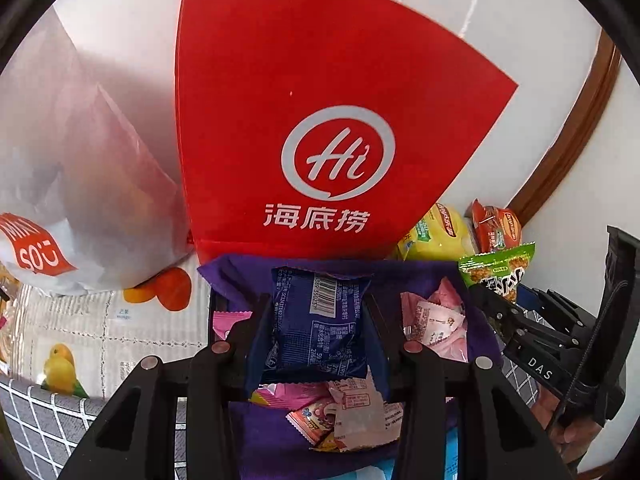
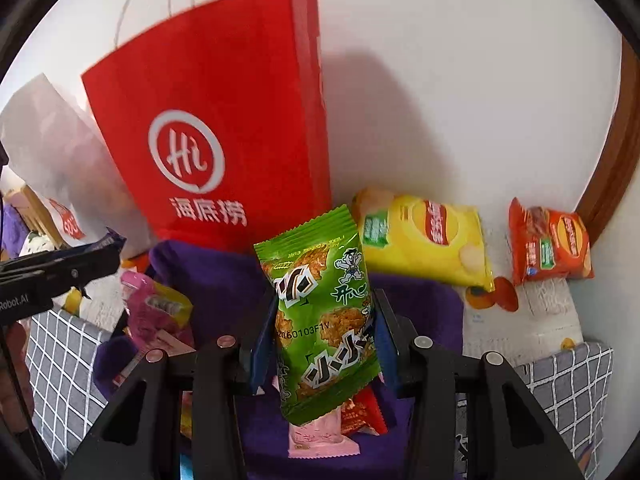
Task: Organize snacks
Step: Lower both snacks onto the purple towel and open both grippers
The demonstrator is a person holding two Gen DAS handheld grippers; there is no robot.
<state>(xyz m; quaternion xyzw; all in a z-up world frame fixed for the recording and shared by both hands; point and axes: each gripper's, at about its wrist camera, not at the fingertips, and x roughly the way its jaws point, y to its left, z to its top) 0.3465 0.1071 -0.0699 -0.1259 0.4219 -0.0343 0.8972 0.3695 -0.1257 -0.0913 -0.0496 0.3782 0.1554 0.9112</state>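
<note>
My left gripper (image 1: 318, 320) is shut on a dark blue snack packet (image 1: 320, 320), held above a purple fabric bin (image 1: 248, 280) that holds pink candy packets (image 1: 436, 320). My right gripper (image 2: 322, 332) is shut on a green snack packet (image 2: 324, 308), held upright above the same purple bin (image 2: 208, 276). The right gripper shows at the right of the left wrist view (image 1: 504, 304), with the green packet (image 1: 496, 268) in it. The left gripper shows at the left edge of the right wrist view (image 2: 100, 256).
A red paper bag (image 1: 312, 100) stands against the white wall behind the bin, also in the right wrist view (image 2: 224, 120). A white bag (image 1: 60, 184) stands to its left. A yellow chip bag (image 2: 424, 236) and an orange chip bag (image 2: 548, 244) lie at the right.
</note>
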